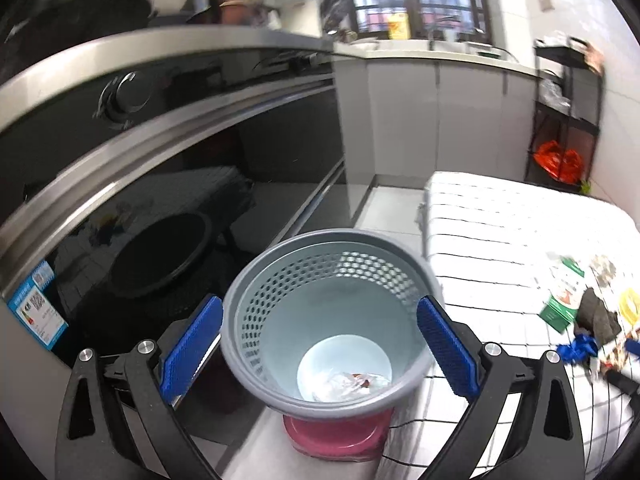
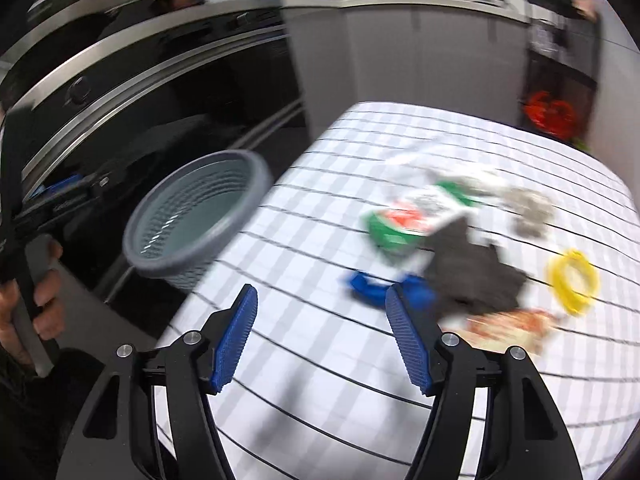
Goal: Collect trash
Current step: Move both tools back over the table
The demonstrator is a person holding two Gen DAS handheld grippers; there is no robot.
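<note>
My left gripper (image 1: 320, 340) has its blue pads on either side of a grey perforated waste basket (image 1: 280, 292) and holds it beside the table edge. Crumpled clear wrapping (image 1: 352, 384) lies in its bottom. The basket also shows in the right wrist view (image 2: 192, 216), tilted, left of the table. My right gripper (image 2: 320, 340) is open and empty above the checked tablecloth (image 2: 320, 380). Beyond it lie blurred scraps: a green and white packet (image 2: 412, 216), a dark cloth piece (image 2: 476, 276), a blue scrap (image 2: 368, 284), a yellow ring (image 2: 572, 280) and a printed wrapper (image 2: 508, 324).
A black oven front (image 1: 140, 180) with a steel rail stands on the left. White cabinets (image 1: 420, 120) are behind. A black shelf rack with an orange bag (image 1: 558, 160) stands at the back right. A pink round stool (image 1: 340, 436) is under the basket.
</note>
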